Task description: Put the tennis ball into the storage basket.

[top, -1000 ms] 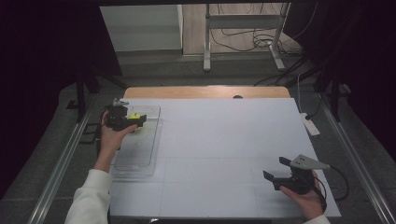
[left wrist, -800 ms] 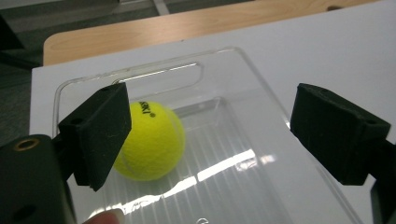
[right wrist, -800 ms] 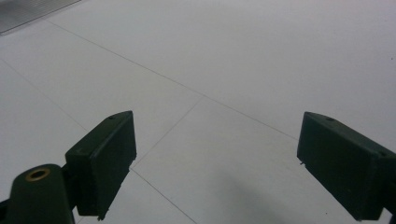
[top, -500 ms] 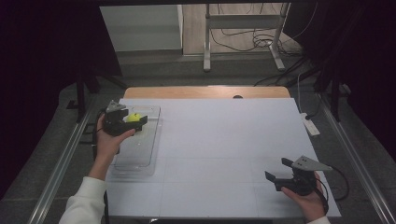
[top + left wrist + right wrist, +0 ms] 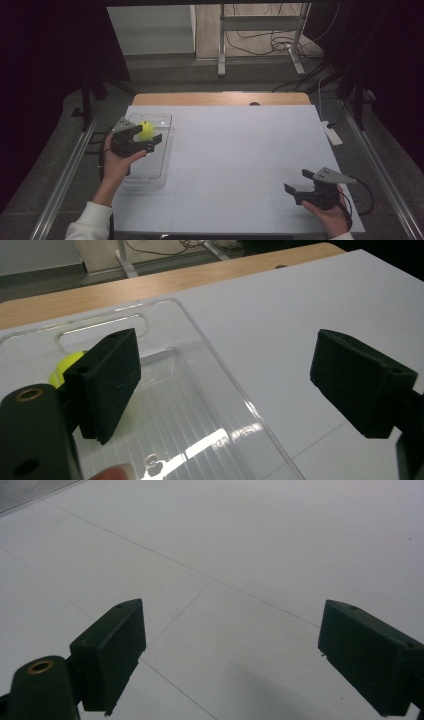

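A yellow-green ball lies at the far end of a clear plastic tray on the left of the white table. My left gripper hovers over the tray just short of the ball, open, with nothing between its pads. In the left gripper view the ball peeks out behind the left pad, and the tray's rim runs between the jaws of the left gripper. My right gripper rests open near the front right corner; in its own view the right gripper has bare table between the pads.
The white tabletop stretches between the two hands. A wooden strip borders the far edge. A white power strip lies at the right edge. Metal stand legs and cables sit on the floor beyond.
My left gripper has drawn back toward the person, away from the ball, which stays at the tray's far end. The right gripper has kept still.
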### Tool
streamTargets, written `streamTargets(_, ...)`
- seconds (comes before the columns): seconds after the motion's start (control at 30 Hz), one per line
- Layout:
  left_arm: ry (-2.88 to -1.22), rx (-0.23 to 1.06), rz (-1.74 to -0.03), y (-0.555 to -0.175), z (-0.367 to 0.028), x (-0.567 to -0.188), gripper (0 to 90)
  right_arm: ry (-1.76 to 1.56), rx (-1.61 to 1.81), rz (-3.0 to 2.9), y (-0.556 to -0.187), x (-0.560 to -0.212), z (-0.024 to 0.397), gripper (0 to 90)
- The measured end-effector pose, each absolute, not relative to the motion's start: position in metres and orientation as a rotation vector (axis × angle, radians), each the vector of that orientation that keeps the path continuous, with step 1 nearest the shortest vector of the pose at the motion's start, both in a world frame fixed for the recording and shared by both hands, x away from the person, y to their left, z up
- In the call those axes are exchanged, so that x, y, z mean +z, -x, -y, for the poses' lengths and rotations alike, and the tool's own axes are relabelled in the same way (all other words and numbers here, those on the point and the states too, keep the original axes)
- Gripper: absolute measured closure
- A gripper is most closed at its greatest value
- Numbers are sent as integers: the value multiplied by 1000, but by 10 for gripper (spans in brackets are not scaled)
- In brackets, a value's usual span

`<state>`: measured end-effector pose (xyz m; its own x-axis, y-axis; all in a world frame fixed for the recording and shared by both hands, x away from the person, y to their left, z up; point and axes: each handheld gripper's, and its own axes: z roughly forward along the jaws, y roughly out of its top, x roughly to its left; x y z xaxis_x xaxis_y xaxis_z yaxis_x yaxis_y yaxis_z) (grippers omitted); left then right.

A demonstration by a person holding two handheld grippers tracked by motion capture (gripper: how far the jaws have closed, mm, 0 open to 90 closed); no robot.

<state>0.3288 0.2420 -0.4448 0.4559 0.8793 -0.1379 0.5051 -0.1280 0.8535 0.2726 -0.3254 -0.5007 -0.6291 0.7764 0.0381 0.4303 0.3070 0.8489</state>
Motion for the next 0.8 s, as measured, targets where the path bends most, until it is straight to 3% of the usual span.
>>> streamTargets(0.8,-1832,417,-1056,-272,-209,-470,139,-1063,1267,-2200,-271,-499,325,122)
